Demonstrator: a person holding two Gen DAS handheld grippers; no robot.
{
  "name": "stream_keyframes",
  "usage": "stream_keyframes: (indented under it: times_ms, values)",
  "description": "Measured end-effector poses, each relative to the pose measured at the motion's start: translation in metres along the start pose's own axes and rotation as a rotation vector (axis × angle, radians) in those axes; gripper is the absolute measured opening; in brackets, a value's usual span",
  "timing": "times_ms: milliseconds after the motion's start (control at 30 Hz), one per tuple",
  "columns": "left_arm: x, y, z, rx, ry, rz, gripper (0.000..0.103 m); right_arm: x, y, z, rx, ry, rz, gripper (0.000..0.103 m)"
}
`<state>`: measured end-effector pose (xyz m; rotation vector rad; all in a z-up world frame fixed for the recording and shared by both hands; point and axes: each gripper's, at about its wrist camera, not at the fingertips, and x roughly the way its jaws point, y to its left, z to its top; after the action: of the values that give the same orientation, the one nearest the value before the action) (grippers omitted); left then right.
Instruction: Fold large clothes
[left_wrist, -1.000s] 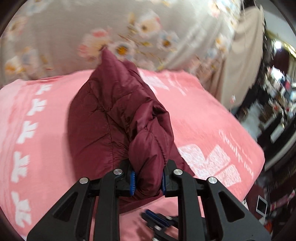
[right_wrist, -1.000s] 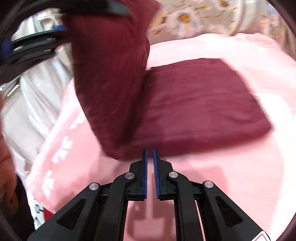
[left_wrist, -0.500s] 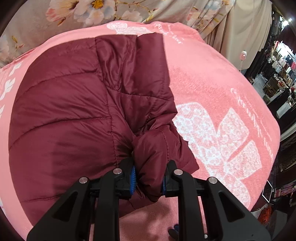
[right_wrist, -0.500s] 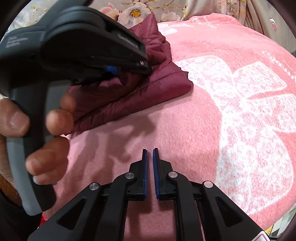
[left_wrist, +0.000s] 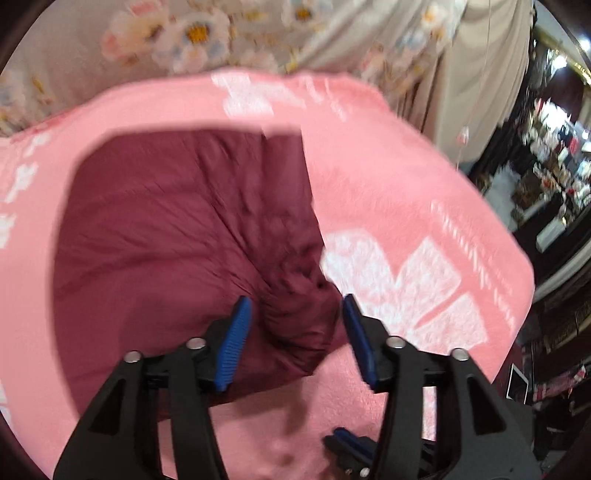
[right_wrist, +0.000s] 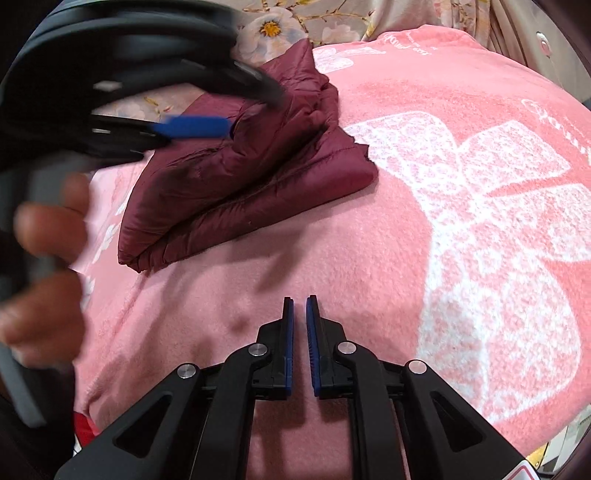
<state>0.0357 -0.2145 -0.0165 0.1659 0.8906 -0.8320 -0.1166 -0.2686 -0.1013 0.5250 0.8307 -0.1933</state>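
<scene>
A maroon quilted jacket (left_wrist: 177, 236) lies folded into a thick block on the pink blanket (left_wrist: 399, 184). My left gripper (left_wrist: 295, 317) is open, its blue pads standing either side of the jacket's near right corner without gripping it. In the right wrist view the jacket (right_wrist: 243, 173) lies at the upper left, with the left gripper (right_wrist: 236, 110) blurred above it. My right gripper (right_wrist: 299, 317) is shut and empty, hovering over bare blanket in front of the jacket.
The pink blanket (right_wrist: 480, 221) carries a large white butterfly print (right_wrist: 498, 240) to the right of the jacket. A floral curtain (left_wrist: 221, 40) hangs behind. A beige drape (left_wrist: 480, 74) and dark shelves (left_wrist: 554, 155) stand at the right.
My left gripper lowered the lifted jacket half onto the rest, then opened and let go of the corner. The right gripper stayed shut and low.
</scene>
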Motion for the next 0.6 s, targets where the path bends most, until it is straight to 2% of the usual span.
stream_keyframes:
  times_ms: [33,100,300,433,600]
  values:
    - [-0.01,0.006,0.003,-0.013,-0.026,0.004,0.058,-0.001,-0.001,0.001,0.0,-0.005,-0.003,0.017]
    - [-0.031,0.029,0.013,-0.071,-0.071,0.023,0.061,-0.007,-0.005,0.007,-0.006,-0.025,-0.018,0.03]
    - [-0.049,0.115,0.031,-0.261,-0.1,0.144,0.063,-0.029,-0.011,0.053,-0.026,-0.119,-0.02,0.033]
    - [-0.046,0.15,0.039,-0.312,-0.096,0.218,0.063,-0.04,-0.01,0.11,-0.039,-0.205,-0.008,0.043]
    - [-0.038,0.172,0.055,-0.343,-0.092,0.266,0.063,-0.021,0.003,0.191,-0.019,-0.226,0.053,0.051]
